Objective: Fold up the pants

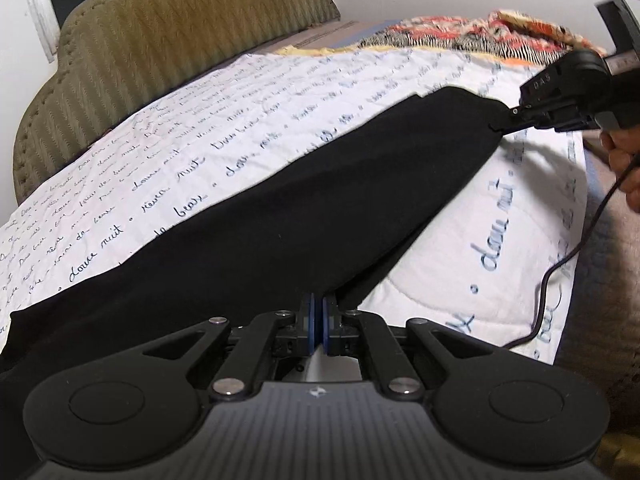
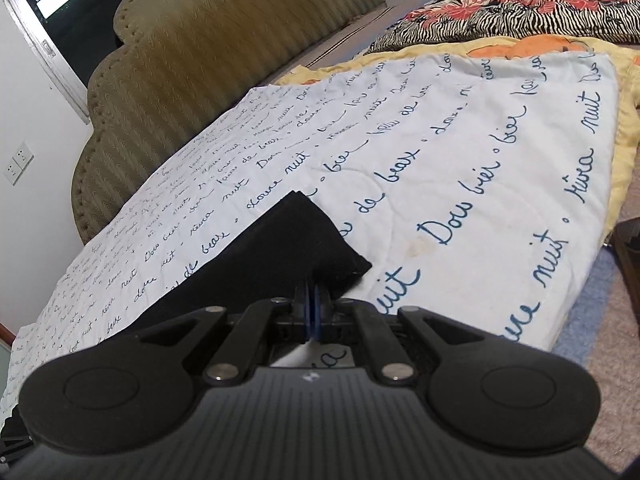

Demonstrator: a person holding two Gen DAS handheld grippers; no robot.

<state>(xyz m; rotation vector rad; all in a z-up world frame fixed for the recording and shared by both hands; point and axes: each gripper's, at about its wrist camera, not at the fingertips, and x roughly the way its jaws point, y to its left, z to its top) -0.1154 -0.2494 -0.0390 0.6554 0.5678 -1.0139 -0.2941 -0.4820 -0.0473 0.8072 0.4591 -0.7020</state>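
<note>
Black pants [image 1: 280, 208] lie stretched across a white quilt with blue script [image 1: 200, 120]. My left gripper [image 1: 319, 308] is shut on the near edge of the pants. My right gripper [image 1: 516, 118] shows at the far right of the left wrist view, shut on the far end of the pants, which is lifted slightly. In the right wrist view the right gripper [image 2: 313, 298] is shut on the near edge of the pants' end [image 2: 296, 248], whose corner points away over the quilt [image 2: 460, 168].
An olive padded headboard [image 1: 152, 52] stands behind the bed. A zebra and floral blanket [image 2: 512, 12] and a yellow sheet [image 2: 624, 128] lie beyond the quilt. A black cable [image 1: 568, 256] hangs from the right gripper. A window [image 2: 68, 12] is on the wall.
</note>
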